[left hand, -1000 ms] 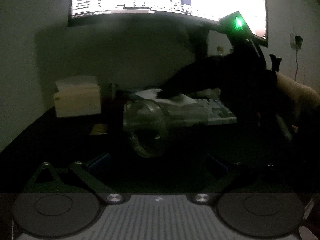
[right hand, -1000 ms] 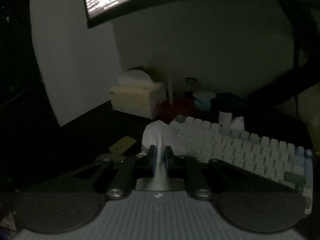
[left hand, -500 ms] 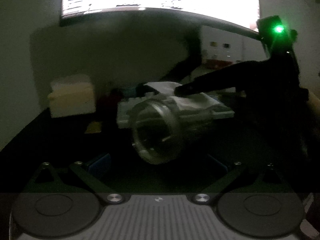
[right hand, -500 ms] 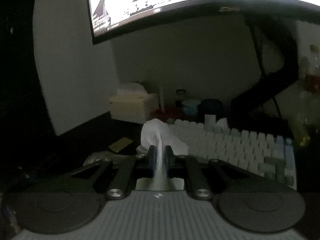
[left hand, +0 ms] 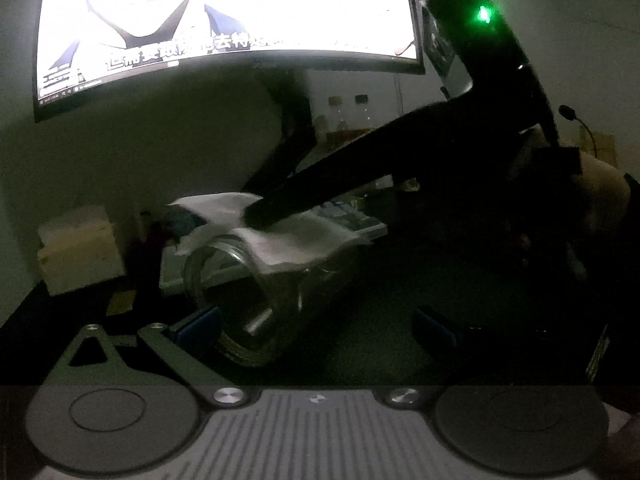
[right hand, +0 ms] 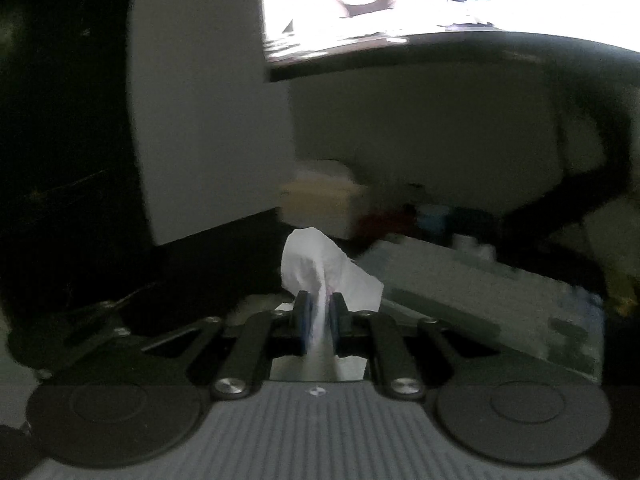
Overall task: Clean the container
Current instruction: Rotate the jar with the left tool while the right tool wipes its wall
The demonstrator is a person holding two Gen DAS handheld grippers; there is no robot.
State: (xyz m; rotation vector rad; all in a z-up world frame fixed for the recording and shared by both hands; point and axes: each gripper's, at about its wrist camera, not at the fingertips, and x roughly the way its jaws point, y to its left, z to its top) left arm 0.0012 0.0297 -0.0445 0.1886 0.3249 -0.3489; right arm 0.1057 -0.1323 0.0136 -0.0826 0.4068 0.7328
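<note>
A clear glass jar point(left hand: 256, 304) lies on its side on the dark desk, mouth toward the left wrist camera. It sits between the wide-apart fingers of my left gripper point(left hand: 318, 328), close to the left blue pad point(left hand: 200, 328) and well apart from the right one. My right gripper point(right hand: 320, 316) is shut on a white tissue point(right hand: 320, 264). In the left wrist view that gripper point(left hand: 260, 216) reaches in from the right and holds the tissue point(left hand: 296, 240) over the jar's upper side. The room is dim.
A lit monitor point(left hand: 224, 12) hangs over the desk on a dark stand. A wooden tissue box point(left hand: 80, 256) stands at the back left. A pale keyboard point(right hand: 460, 292) lies behind the jar. A person's hand point(left hand: 600, 192) holds the right gripper.
The left wrist camera has tilted up and come closer, so the jar now sits between its fingers. The right gripper has carried the tissue leftward over the jar.
</note>
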